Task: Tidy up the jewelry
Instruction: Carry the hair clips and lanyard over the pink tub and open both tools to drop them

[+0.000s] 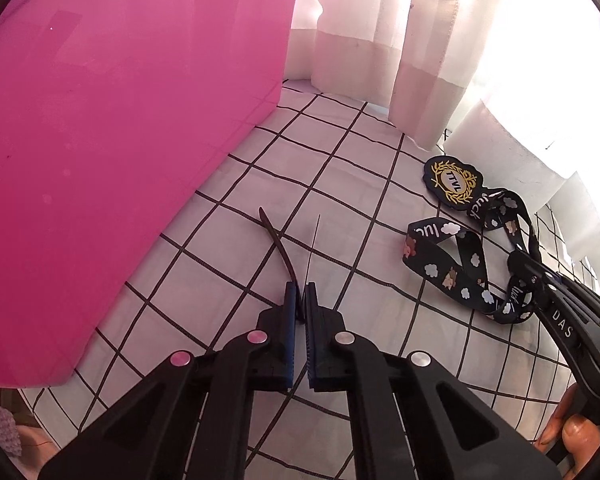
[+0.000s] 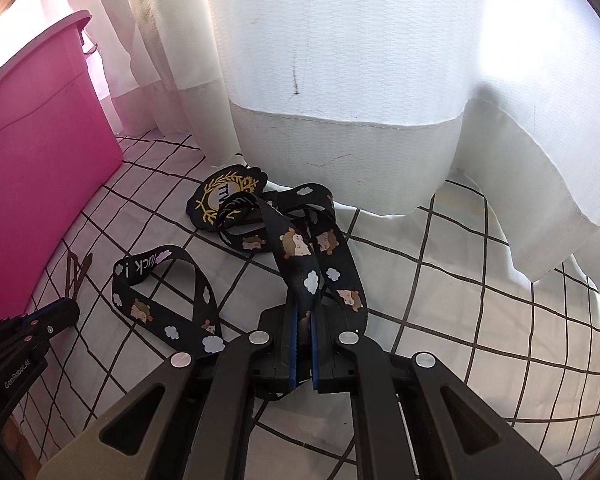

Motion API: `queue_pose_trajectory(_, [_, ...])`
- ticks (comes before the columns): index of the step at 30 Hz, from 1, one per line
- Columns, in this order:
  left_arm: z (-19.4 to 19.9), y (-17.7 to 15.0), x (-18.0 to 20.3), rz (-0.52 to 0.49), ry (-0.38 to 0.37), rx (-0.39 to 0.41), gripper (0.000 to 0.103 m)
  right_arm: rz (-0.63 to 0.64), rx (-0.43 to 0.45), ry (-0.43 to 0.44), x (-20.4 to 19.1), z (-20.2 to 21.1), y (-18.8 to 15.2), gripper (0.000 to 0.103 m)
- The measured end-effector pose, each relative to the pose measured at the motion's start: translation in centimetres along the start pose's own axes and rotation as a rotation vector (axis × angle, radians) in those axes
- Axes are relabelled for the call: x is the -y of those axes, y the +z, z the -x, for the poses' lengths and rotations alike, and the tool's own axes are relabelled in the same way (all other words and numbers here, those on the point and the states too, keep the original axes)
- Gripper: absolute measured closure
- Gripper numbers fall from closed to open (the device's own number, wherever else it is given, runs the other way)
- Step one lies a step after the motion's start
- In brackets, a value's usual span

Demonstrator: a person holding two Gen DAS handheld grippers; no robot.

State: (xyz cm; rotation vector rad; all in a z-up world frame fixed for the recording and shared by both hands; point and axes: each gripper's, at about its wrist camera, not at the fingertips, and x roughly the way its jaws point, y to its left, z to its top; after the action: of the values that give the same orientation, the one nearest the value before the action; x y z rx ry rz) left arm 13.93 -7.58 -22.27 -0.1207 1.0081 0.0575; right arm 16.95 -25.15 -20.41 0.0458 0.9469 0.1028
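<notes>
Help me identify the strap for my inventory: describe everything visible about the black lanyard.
The black lanyard is a flat woven ribbon printed with white clouds, hedgehog cartoons and "luck" lettering. It lies in loose loops on the gridded cloth, partly over a black-and-gold patch. The right gripper is shut on one fold.

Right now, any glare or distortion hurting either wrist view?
Left wrist view: backlit white curtain blows out top right; the pink plastic bin tints the checked white cloth; fisheye bows its grid lines. Right wrist view: curtain glare top right, but the black cartoon-print lanyard stays sharp.
</notes>
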Motion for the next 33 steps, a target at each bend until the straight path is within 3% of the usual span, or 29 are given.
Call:
queue_pose_trajectory(7, [3.0, -0.4, 0.2, -0.035, -0.015, 0.050, 0.099, 0.012, 0.053, 0.028, -0.5, 2.3, -0.1, 0.098])
queue_pose_trajectory(15, [6.9, 1.3, 0.5, -0.055, -0.045, 0.102, 0.098, 0.021, 0.107, 0.050, -0.4, 6.4, 1.0, 0.098])
queue_pose_trajectory(33, [15.9, 7.6, -0.2, -0.100, -0.054, 0.217, 0.098, 0.151, 0.330, 0.081, -6.2, 19.9, 10.1, 0.098])
